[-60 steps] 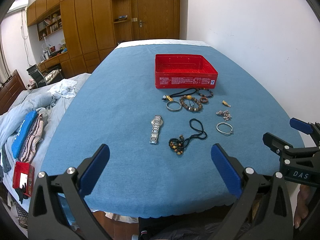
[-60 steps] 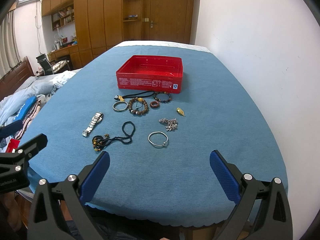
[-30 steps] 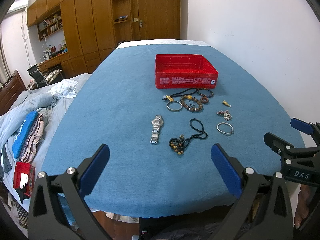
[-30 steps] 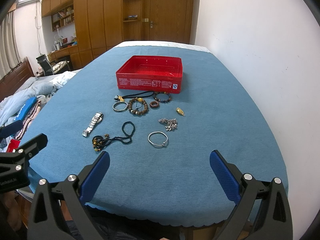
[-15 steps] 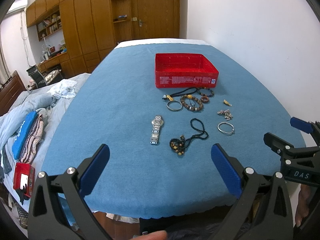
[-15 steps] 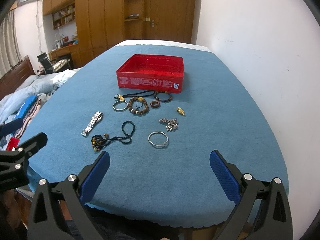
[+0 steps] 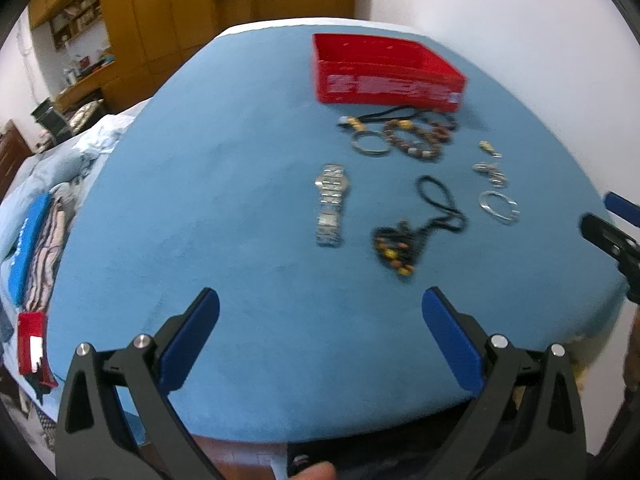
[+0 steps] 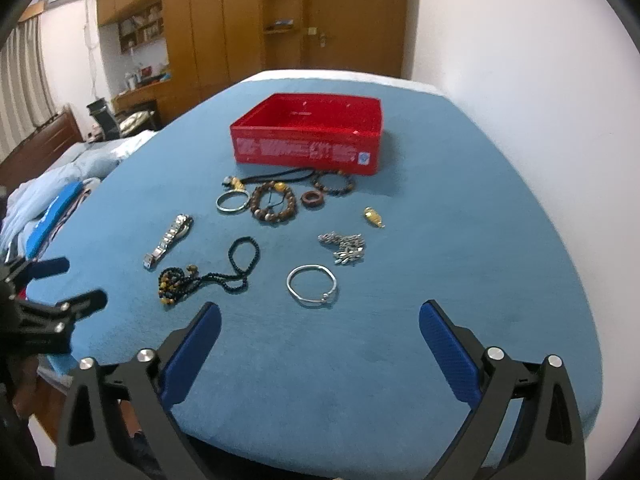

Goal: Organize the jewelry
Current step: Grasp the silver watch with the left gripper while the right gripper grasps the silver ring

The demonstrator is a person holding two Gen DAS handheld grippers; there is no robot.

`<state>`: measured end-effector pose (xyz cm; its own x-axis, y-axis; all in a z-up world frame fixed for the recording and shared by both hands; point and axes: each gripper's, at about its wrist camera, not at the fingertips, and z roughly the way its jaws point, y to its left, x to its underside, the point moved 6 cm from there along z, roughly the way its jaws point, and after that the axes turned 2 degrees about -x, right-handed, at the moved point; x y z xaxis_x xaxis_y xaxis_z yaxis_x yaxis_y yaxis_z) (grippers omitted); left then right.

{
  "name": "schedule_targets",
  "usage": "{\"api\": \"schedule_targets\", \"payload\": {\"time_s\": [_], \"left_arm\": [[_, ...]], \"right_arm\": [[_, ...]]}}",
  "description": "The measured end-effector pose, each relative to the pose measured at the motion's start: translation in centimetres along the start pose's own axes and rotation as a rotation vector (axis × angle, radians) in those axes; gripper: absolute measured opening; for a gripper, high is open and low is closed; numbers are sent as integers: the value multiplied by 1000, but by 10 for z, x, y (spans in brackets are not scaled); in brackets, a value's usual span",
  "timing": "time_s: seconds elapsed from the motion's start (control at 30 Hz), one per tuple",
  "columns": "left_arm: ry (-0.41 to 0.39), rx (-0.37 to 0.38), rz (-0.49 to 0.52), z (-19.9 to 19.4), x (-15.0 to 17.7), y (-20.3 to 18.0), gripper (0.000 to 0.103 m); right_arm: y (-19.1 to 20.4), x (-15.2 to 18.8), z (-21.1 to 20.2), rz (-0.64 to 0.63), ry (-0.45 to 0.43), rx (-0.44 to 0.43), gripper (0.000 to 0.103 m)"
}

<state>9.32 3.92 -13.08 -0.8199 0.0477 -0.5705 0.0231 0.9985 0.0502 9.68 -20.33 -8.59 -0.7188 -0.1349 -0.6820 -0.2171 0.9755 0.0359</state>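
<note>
Jewelry lies on a blue cloth table (image 8: 360,360) in front of an empty red box (image 8: 308,136). There is a silver watch (image 8: 168,240), a dark bead necklace (image 8: 208,272), a silver bangle (image 8: 312,284), a silver chain (image 8: 346,246), a gold charm (image 8: 373,216), a brown bead bracelet (image 8: 274,202), a silver ring bangle (image 8: 231,202) and a small brown ring (image 8: 313,199). My left gripper (image 7: 320,324) is open and empty above the near table edge, short of the watch (image 7: 331,204). My right gripper (image 8: 320,336) is open and empty, just short of the bangle.
A bed with clothes and a blue item (image 7: 28,240) lies left of the table. Wooden cupboards (image 8: 192,32) and a door stand behind. A white wall (image 8: 520,60) runs along the right. The left gripper also shows in the right wrist view (image 8: 44,304).
Both grippers have moved forward and lower over the table toward the jewelry. The left view is blurred from motion. Both stay open.
</note>
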Motion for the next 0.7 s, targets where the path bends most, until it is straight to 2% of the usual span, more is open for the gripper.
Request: {"api": "schedule_targets", "payload": {"time_s": [0.07,0.13,0.2,0.4,0.53,0.6,0.7], "left_arm": [[-7,-30,3,5,-7,4,100],[-6,-12,-3,13,-17,7,100],[-1,-11,-18,22,-26,11,100],[-1,25,15,44,-45,2,100],[22,43,25,63,-55,-4,95],[47,52,21,75,-59,-4,82],[89,68,22,93,-60,-6,76]], "right_arm": [[0,-1,13,2,31,-33,86],[0,0,22,9,55,-58,78],[0,0,33,13,80,-80,74],[1,1,60,18,118,-124,72],[-3,0,82,24,147,-126,72],[-3,0,90,25,158,-124,72],[-4,2,103,17,179,-111,72]]}}
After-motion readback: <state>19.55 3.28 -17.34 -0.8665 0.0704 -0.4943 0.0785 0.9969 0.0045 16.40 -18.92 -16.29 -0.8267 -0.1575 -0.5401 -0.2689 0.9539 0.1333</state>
